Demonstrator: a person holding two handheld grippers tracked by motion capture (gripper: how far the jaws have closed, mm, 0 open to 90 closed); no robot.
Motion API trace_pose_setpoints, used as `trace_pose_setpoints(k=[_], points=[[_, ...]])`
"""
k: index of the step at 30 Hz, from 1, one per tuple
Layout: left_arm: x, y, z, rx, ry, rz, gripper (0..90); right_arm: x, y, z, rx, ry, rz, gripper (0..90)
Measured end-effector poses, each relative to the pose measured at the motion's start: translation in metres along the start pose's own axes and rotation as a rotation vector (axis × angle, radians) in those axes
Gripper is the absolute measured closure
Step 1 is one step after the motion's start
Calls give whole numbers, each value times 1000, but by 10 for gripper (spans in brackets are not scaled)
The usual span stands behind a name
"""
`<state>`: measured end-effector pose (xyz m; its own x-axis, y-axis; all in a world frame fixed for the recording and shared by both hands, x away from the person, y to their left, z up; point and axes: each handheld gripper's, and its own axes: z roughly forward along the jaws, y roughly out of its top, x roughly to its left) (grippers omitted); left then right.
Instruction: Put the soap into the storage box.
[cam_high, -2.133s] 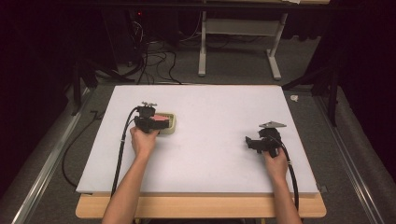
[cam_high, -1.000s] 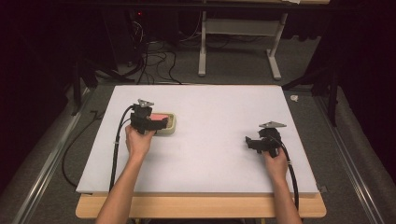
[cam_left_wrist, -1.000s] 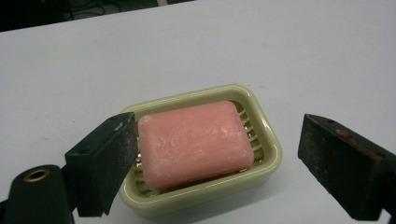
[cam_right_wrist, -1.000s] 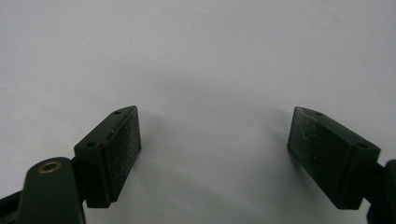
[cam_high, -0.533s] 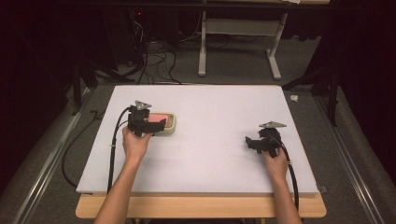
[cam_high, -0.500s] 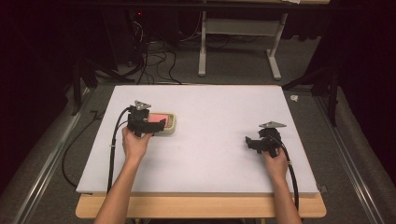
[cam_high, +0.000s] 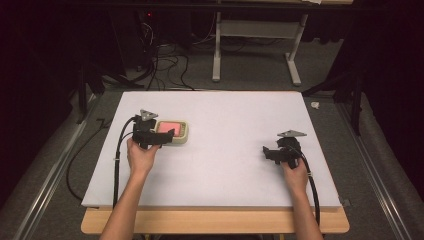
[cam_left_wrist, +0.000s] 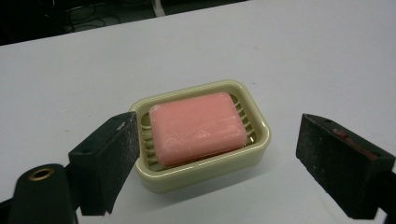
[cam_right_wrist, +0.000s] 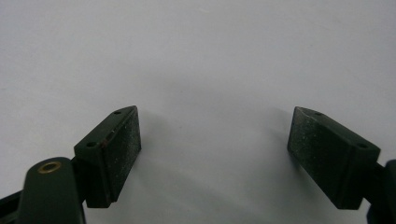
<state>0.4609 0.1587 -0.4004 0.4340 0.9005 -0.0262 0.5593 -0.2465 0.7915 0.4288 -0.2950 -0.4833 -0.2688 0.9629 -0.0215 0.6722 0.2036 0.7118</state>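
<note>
Jaws of our left tool (cam_left_wrist: 219, 133) stand well apart, one on each side of the soap dish (cam_left_wrist: 205, 173), and they have just been closing a little. In the left gripper view, the jaw at the left sits just beside the dish's near left corner, and we cannot tell whether it touches the rim. The jaw at the right is clear of the dish, with bare surface (cam_left_wrist: 303, 56) between them, so the tool has hold of nothing. The dish is cream-coloured with rounded corners and a ribbed floor. It lies straight ahead of the tool, between its jaws and a little beyond their tips. A pink bar of soap (cam_left_wrist: 196, 127) lies flat inside it, covering most of the ribs. Behind the tool our left hand (cam_high: 141, 157) grips its body. The grey three-cornered plate (cam_high: 148, 114) sits on top, and the black cable (cam_high: 118, 155) trails back past the wrist towards the near edge of the surface.

Our right tool (cam_right_wrist: 215, 140) is also open wide, with nothing between its jaws. It looks down on plain white surface, and our right hand (cam_high: 295, 172) holds it from behind. The dish and soap lie well apart from this tool, far off to its left across the surface.
</note>
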Motion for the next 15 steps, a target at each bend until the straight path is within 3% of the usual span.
trace_pose_setpoints(k=[15], points=[[2,-5,-13,-29,0,-6,143,0,0,0,0,0,0,182]])
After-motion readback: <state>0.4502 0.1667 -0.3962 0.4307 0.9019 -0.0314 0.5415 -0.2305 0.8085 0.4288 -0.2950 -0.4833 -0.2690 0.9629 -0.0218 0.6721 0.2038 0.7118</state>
